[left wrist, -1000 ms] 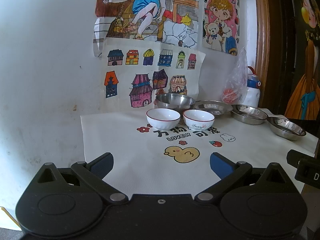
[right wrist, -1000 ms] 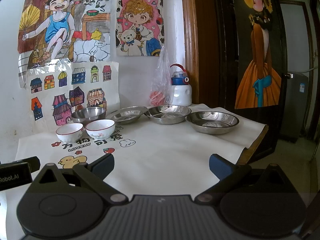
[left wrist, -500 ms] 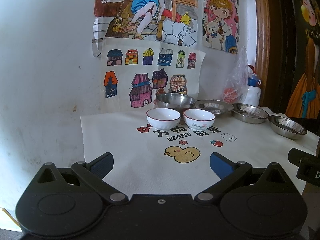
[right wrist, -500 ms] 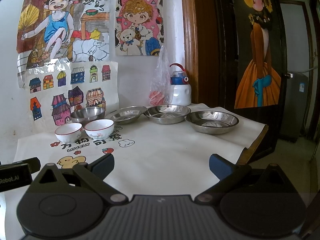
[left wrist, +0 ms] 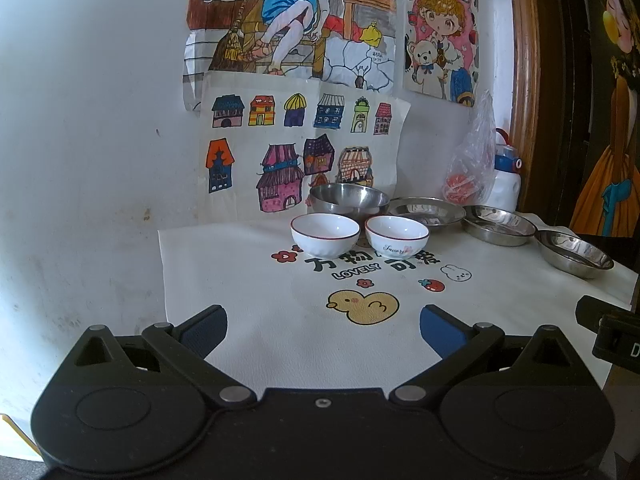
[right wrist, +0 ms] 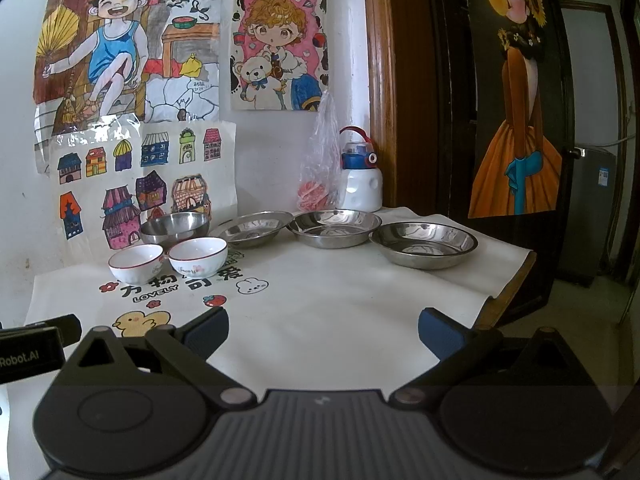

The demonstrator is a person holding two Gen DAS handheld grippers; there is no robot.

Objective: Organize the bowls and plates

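Note:
Two white bowls with red rims stand side by side on the cloth-covered table, the left bowl and the right bowl. A steel bowl stands behind them by the wall. Three steel plates run in a row to the right: the nearest to the bowls, the middle one and the far right one. My left gripper is open and empty, well short of the white bowls. My right gripper is open and empty, short of the plates.
A white bottle with a blue and red lid and a clear plastic bag stand at the back by the wooden door frame. Drawings hang on the wall. The table's right edge drops off beside the far right plate.
Both views have shifted very slightly; the dishes have not moved. Both grippers stay open and empty.

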